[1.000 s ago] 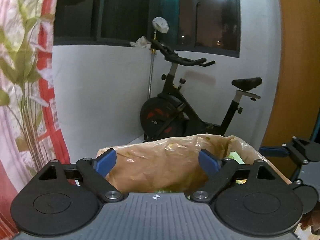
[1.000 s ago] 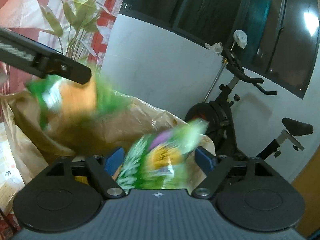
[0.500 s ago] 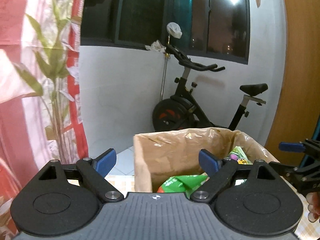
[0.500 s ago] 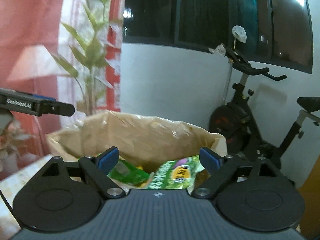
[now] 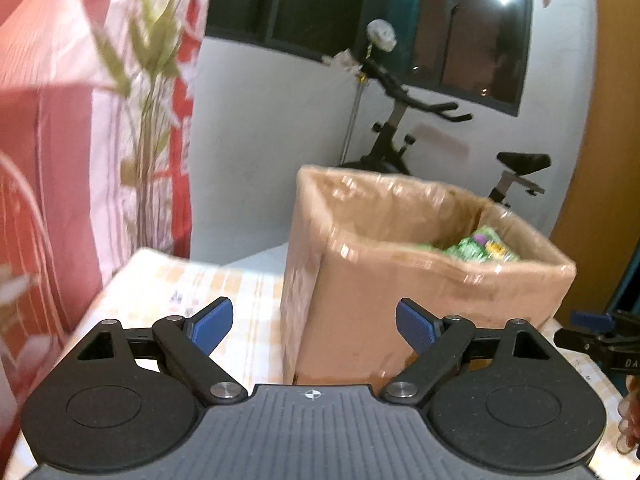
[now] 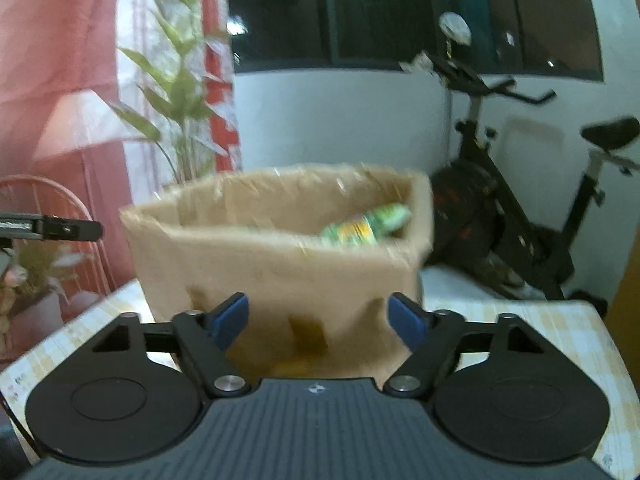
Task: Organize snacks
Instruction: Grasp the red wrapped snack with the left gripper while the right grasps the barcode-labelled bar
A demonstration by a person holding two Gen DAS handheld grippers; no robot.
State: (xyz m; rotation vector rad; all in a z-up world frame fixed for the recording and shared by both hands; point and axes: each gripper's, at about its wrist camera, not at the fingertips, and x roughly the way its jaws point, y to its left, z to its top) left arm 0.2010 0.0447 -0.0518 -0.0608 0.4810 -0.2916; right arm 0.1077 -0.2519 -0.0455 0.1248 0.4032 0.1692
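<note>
Both grippers face a cardboard box (image 5: 424, 292) that stands on a checked tablecloth (image 5: 224, 292), and neither holds anything. Left gripper (image 5: 316, 325): its blue pads (image 5: 210, 324) stand wide apart with only air between them, and it sits on the near side of the box, off the box's left corner. Right gripper (image 6: 319, 319): its jaws have just been closing, yet they still stand apart with nothing between the blue pads (image 6: 230, 316); it too is on the near side of the box, facing the box's front wall.

Green snack packets (image 5: 476, 247) lie inside the box, low against its far right corner. From the right wrist view a green and yellow packet (image 6: 366, 226) shows just above the box's front rim, toward the right end.

Behind the box, past its right side, an exercise bike (image 6: 516, 200) stands against a white wall. To the left of the box hangs a red and white curtain (image 5: 80, 140) printed with green leaves.
</note>
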